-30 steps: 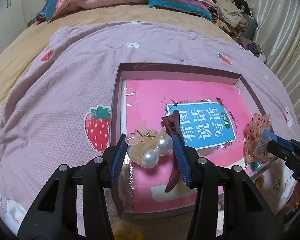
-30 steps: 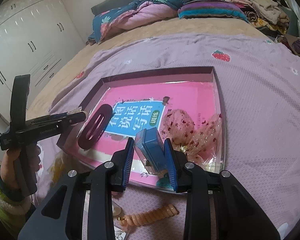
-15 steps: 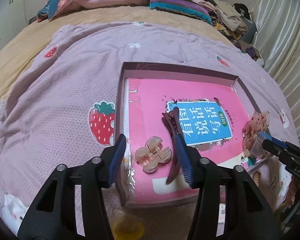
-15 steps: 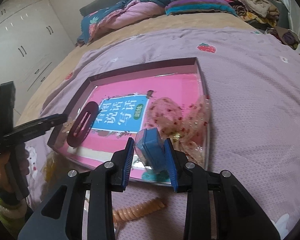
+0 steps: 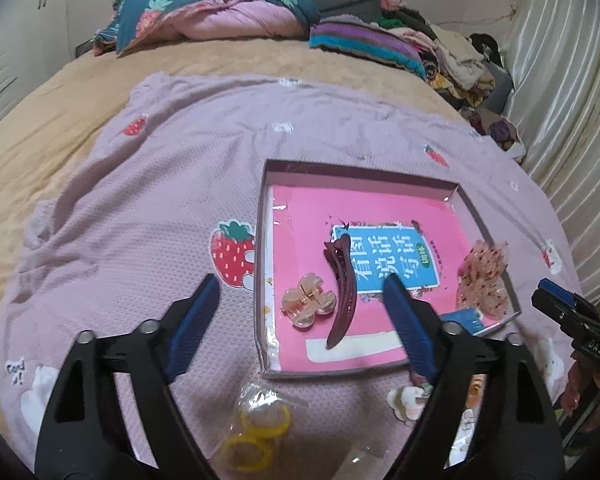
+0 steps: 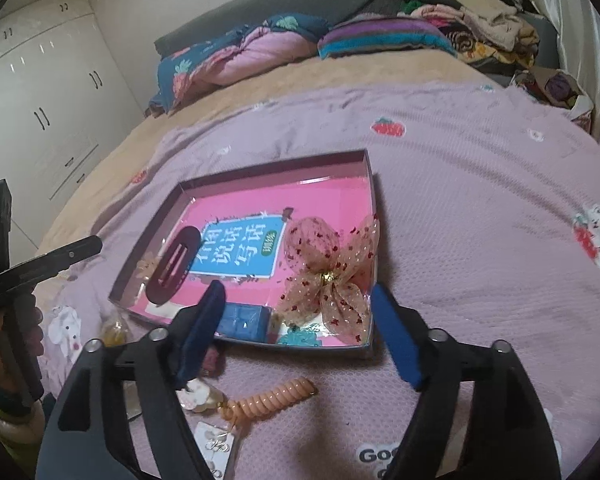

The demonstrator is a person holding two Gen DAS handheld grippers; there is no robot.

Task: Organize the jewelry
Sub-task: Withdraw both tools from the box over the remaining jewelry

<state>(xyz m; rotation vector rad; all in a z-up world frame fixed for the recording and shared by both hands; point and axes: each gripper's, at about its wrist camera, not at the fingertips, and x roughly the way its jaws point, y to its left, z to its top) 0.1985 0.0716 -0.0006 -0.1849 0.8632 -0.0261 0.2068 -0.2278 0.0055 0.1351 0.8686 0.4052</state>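
Note:
A shallow box [image 5: 261, 240] [image 6: 374, 220] with a pink printed bottom lies on the purple blanket. In it lie a peach pearl hair claw [image 5: 308, 306], a dark red hair clip [image 5: 342, 280] [image 6: 174, 266], a sequinned pink bow [image 5: 482, 280] [image 6: 328, 276] and a small blue box [image 5: 462, 318] [image 6: 242, 318]. My left gripper [image 5: 304, 320] is open and empty, raised above the box's near left corner. My right gripper [image 6: 300, 328] is open and empty, above the box's near edge.
Loose pieces lie on the blanket in front of the box: yellow hair rings in a bag [image 5: 256, 428], a peach coil tie [image 6: 272, 396], a flower clip [image 5: 406, 402] [image 6: 198, 396], a card of earrings [image 6: 216, 446]. Pillows [image 5: 220, 16] and clothes lie at the bed's far end.
The left gripper let go of the pearl claw and the right one let go of the blue box. Both lie in the box, and both grippers have opened wide and drawn back.

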